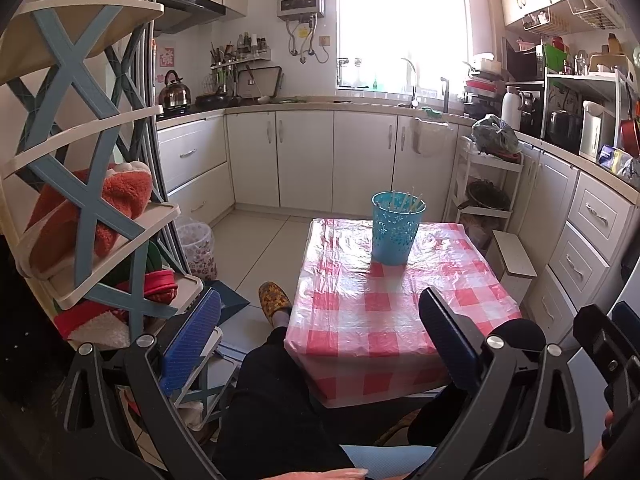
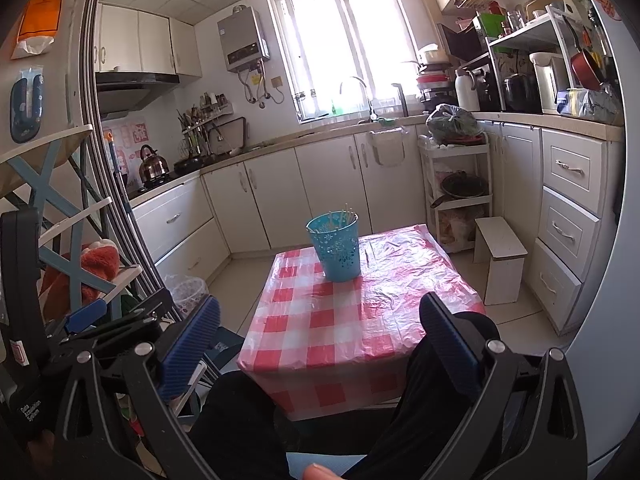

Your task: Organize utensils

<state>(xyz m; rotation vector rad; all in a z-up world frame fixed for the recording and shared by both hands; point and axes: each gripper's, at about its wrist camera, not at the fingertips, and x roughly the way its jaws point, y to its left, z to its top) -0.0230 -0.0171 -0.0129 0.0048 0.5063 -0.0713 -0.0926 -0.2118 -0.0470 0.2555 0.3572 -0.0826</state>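
Observation:
A light blue perforated holder (image 1: 396, 229) stands upright near the far edge of a small table with a red and white checked cover (image 1: 400, 312). Several thin pale sticks, likely chopsticks, stand inside it. It also shows in the right wrist view (image 2: 337, 247), on the same table (image 2: 340, 336). My left gripper (image 1: 320, 340) is open and empty, held back from the table's near edge above the person's lap. My right gripper (image 2: 320, 344) is open and empty, also near the table's front edge. The left gripper's body shows at the left of the right wrist view.
A blue and white shelf rack (image 1: 80, 184) with red cloth stands close on the left. A small white stool (image 1: 516, 260) and a white trolley (image 1: 486, 192) stand right of the table. White cabinets run along the back and right. The person's legs (image 1: 272, 400) are under the table's near edge.

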